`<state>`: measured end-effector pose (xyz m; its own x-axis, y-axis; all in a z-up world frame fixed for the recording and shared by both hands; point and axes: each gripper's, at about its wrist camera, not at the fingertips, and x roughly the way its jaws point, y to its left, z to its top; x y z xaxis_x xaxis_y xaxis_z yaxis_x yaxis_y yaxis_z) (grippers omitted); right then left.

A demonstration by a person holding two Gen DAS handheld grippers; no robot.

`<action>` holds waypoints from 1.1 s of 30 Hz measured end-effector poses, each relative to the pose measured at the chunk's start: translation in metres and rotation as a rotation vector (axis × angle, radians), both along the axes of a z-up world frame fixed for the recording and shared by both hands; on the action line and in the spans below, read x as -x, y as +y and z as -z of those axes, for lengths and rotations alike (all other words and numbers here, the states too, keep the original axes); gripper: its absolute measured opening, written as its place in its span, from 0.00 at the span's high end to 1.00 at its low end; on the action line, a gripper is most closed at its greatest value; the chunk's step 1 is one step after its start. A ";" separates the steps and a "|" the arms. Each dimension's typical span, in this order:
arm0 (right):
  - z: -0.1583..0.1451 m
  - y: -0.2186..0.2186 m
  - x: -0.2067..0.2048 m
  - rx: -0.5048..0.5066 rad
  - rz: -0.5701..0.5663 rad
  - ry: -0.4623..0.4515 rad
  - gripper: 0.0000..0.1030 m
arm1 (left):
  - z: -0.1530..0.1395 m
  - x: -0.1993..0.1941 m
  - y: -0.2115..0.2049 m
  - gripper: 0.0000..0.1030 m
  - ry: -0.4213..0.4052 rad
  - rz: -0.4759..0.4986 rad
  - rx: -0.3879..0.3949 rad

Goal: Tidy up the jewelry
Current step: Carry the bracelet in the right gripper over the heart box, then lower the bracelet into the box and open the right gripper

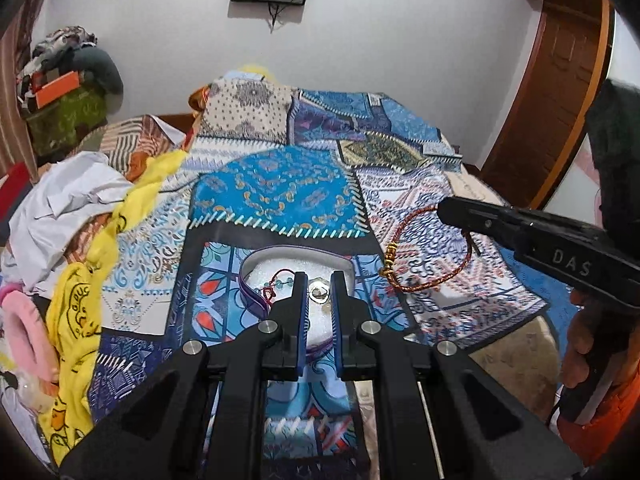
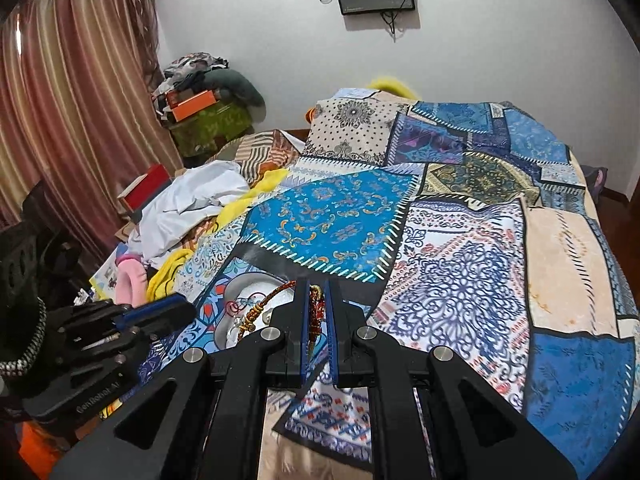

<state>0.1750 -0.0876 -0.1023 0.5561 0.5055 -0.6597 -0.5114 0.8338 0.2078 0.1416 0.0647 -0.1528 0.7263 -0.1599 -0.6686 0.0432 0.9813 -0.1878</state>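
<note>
A white-lined jewelry box with a purple rim lies open on the patchwork quilt; a red cord with pale beads rests in it. My left gripper hovers over the box with its jaws nearly together. A small silver ring shows in the narrow gap; I cannot tell whether it is pinched or lying in the box. My right gripper is shut on a red braided bracelet with a gold knot. In the left wrist view the bracelet dangles from the right gripper, to the right of the box.
The quilt covers a bed. Loose clothes lie along its left side: a white cloth, a yellow cloth and a pink item. A hand holds the right gripper's handle. My left gripper sits left of the box.
</note>
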 end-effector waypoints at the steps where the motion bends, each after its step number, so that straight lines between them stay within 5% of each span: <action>1: 0.002 0.002 -0.003 0.003 -0.002 0.004 0.93 | 0.003 -0.003 0.000 0.91 0.005 0.001 -0.001; 16: 0.030 0.032 -0.026 0.025 -0.046 0.074 0.93 | 0.028 -0.037 0.013 0.91 0.044 0.022 0.034; 33: 0.048 0.067 -0.024 0.096 -0.115 0.110 0.93 | 0.023 -0.021 0.035 0.91 0.037 -0.024 0.017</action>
